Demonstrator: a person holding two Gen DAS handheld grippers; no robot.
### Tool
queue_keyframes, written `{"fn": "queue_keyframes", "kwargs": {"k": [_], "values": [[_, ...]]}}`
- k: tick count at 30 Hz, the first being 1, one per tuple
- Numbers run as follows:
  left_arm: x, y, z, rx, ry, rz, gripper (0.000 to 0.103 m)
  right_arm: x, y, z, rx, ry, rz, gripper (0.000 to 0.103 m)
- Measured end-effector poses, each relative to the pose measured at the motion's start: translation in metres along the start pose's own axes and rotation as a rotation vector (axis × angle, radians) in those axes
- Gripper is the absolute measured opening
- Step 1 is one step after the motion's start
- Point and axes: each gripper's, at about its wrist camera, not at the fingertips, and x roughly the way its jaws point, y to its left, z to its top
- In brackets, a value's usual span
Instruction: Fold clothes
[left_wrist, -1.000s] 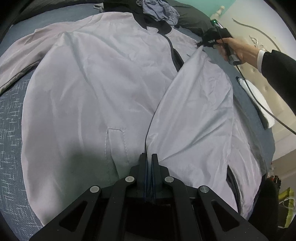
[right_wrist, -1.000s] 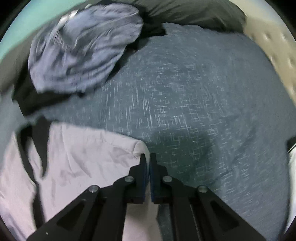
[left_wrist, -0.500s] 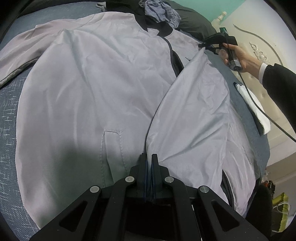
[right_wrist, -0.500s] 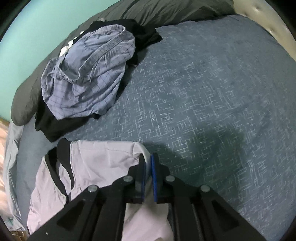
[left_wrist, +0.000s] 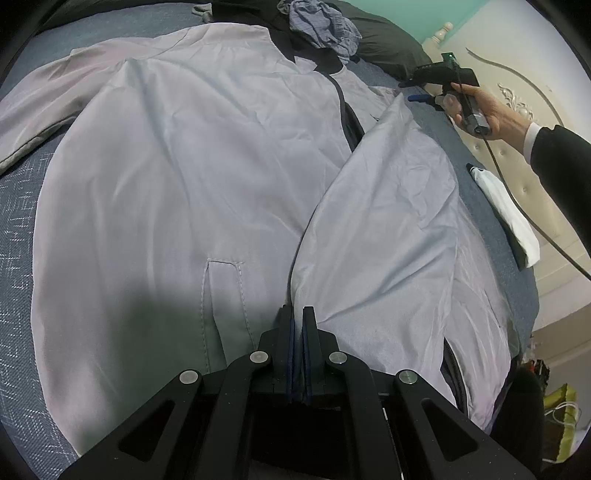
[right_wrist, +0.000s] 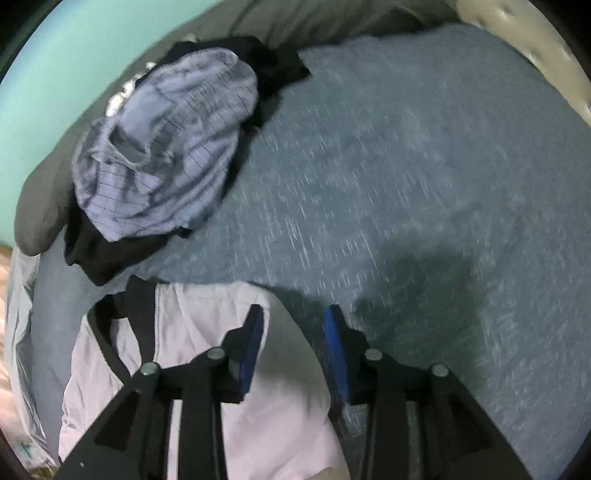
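At the near edge, left gripper (left_wrist: 297, 314): jaws pressed together, pinching the lower edge of the folded panel.
Jacket (left_wrist: 177, 177): pale grey, spread flat across the bed with its front up, one side panel folded inward over the middle.
Pocket (left_wrist: 221, 295): stitched slit just beyond the left gripper, on the flat front.
Bed cover (right_wrist: 406, 166): blue-grey with pale flecks, under the jacket and bare on both sides.
White cloth (left_wrist: 509, 218): folded, lying at the bed's right edge, apart from the jacket.
Right gripper (right_wrist: 293, 321): jaws opening, blue pads parted over the top corner of the folded panel, fabric below and between them, not pressed.
Right hand (left_wrist: 480, 110): around the gripper's handle, dark sleeve behind.
Checked garment (right_wrist: 166, 158): crumpled on black clothing, beyond the collar.
Farthest, pillow (left_wrist: 388, 44): dark grey, against a teal wall.
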Motion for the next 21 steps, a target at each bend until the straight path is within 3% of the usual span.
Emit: {"fn": "queue_keyframes", "kwargs": {"k": [6,9,12,16,21], "values": [[-0.001,0.001,0.0,0.001,0.001,0.003,0.004,-0.001,0.017,0.0,-0.127,-0.011,-0.051,0.038],[0.001,0.0,0.0,0.002,0.003,0.004,0.004,0.01,0.046,-0.006,-0.308,0.004,-0.176,0.038],[0.002,0.001,0.0,0.001,0.005,0.003,0.004,0.02,0.054,-0.011,-0.371,0.012,-0.265,0.038],[0.001,0.003,-0.001,0.004,0.006,0.004,0.004,0.035,0.059,-0.015,-0.42,0.026,-0.304,0.013],[-0.005,0.004,-0.005,0.012,0.008,0.008,0.004,0.043,0.058,-0.013,-0.397,-0.017,-0.333,0.003]]}}
